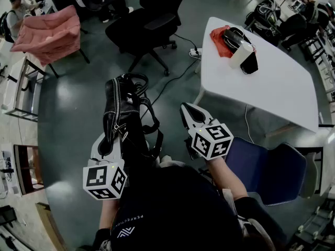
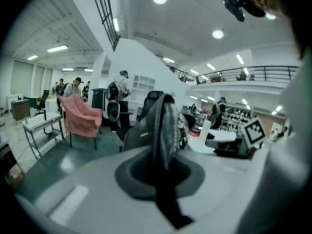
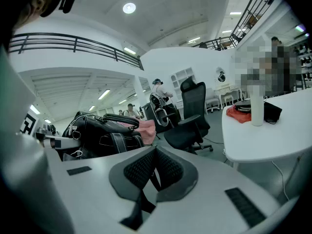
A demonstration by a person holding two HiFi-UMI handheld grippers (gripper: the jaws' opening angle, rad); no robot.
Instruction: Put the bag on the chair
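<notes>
Left tongs [image 2: 163, 147] clamped on black bag [image 1: 123, 106] — right tongs [image 3: 155, 155] closed, empty, dark top [image 1: 172, 205] reads "PERFECT…"

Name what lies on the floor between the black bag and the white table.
A thin black cable crosses the floor between bag and table, seen in the head view.

Open-plan office, two levels. What showed it: a white table [image 1: 272, 82] on a grey-green floor [image 1: 68, 109], a black swivel chair [image 1: 149, 27] on a star base, a blue chair [image 1: 267, 169] near the table, and a pink armchair [image 1: 49, 33] off to one side. A power strip [image 1: 196, 52] lay on the floor, cable attached. A gallery railing [image 3: 73, 43] ran overhead. Round ceiling lights [image 3: 129, 8] were on. White shelves [image 3: 181, 77] stood at the far wall. A person [image 2: 122, 82] with a backpack stood there, others further back.
</notes>
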